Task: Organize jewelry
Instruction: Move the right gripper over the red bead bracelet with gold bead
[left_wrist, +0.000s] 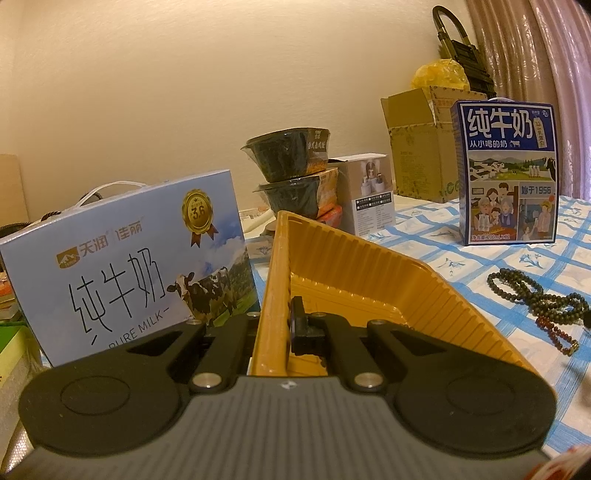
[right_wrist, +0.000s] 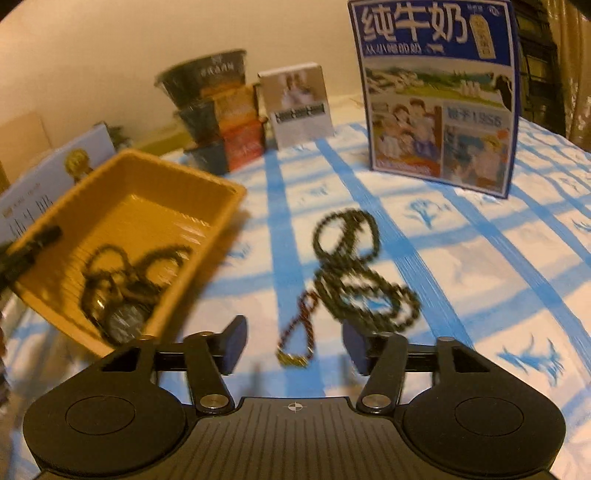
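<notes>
Jewelry was split up: a dark bead necklace (right_wrist: 354, 273) lay loose on the blue-checked counter (right_wrist: 498, 280), while more beads and a watch (right_wrist: 123, 321) sat inside the yellow tray (right_wrist: 225, 192). Left gripper (left_wrist: 286, 325) had its jaws pinching the tray's rim, tilting it up. Right gripper (right_wrist: 293, 345) hung just above the necklace's clasp end, jaws spread, nothing in them.

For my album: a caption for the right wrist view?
Open right gripper above a bead necklace on the checked tablecloth, beside a yellow tray.
</notes>
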